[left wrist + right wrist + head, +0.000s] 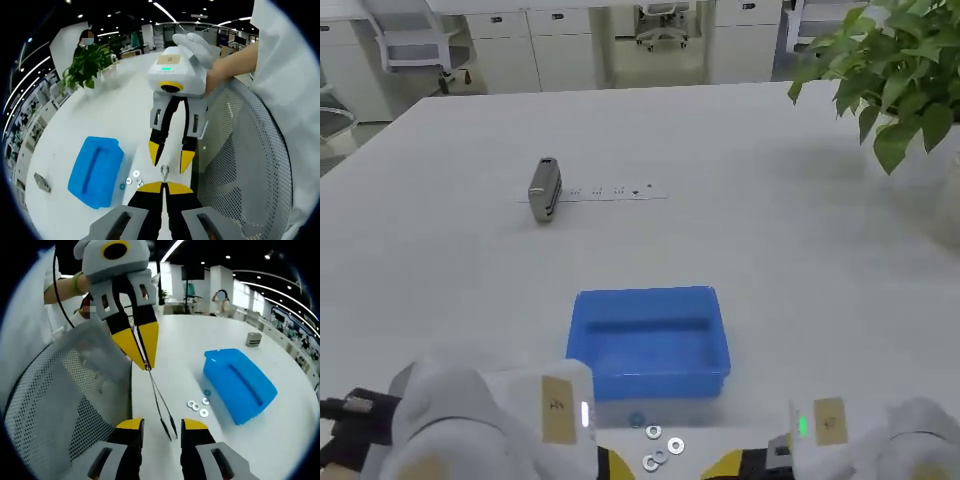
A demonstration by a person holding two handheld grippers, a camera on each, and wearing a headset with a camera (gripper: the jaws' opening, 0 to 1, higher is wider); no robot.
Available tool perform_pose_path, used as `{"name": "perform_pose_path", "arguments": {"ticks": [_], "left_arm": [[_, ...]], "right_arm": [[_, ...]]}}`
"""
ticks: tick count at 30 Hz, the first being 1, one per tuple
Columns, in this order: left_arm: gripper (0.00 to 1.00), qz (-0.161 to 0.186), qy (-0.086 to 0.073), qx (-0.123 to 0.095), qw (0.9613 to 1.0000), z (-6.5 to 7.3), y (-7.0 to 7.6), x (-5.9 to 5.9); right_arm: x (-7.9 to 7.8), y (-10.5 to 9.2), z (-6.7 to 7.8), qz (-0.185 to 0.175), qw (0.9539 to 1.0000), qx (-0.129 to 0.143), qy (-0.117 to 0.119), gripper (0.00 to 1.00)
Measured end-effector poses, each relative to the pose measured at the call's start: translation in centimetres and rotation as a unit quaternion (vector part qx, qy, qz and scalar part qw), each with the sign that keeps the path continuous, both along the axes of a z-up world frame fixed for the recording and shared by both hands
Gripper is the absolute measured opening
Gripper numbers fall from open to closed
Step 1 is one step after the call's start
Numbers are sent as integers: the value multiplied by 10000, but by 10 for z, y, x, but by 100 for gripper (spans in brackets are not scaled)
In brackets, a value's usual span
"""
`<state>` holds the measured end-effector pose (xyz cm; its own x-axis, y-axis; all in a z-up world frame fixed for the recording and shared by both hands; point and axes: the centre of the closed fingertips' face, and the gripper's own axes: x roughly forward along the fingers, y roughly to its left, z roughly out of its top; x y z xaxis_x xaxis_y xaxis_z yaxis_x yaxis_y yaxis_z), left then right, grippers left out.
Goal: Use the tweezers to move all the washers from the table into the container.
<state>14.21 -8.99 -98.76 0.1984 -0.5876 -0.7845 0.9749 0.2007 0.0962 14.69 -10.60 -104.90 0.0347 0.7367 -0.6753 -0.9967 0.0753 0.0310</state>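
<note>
Now: tweezers gripped, washers on the table

So, I see my left gripper (145, 357) squeezed tight on the top end of the tweezers (157, 400). The two thin legs spread a little toward the tips, and nothing sits between the tips. My right gripper (171, 157) faces the left one with its jaws spread wide and holds nothing. The tweezer tips poke into the gap between those jaws, and I cannot tell if they touch either one. Both grippers are on my side of the box (650, 345).

The box is blue and stands on the white table (800, 250). Four silver washers (653, 432) lie on the table just in front of the box, on my side, close together. A tiny blue ring (636, 421) lies between them and the box. The tweezer tips are near the washers, on the side away from the box.

Far behind the box and a bit to its left, a small grey thing (545, 188) lies by a thin strip (610, 192) with marks. A green plant (890, 70) stands far behind the box, to its right. A mesh chair back (65, 400) is on my side of the box, past the table edge.
</note>
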Motion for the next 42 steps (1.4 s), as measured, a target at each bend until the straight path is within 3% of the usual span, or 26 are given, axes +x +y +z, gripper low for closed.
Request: {"name": "perform_pose_path", "arguments": {"ticks": [3, 9, 27, 42], "left_arm": [[0, -85, 13, 28, 10000, 0, -1, 1], [0, -160, 65, 81, 9998, 1, 1, 4], [0, -221, -37, 442, 9988, 16, 22, 30], [0, -243, 126, 650, 9975, 13, 25, 47]], "right_arm": [[4, 4, -7, 140, 9998, -93, -43, 21], [9, 10, -8, 349, 9993, -62, -87, 7], [37, 48, 2, 171, 9989, 421, -62, 7], [47, 54, -2, 103, 9983, 534, 218, 8]]}}
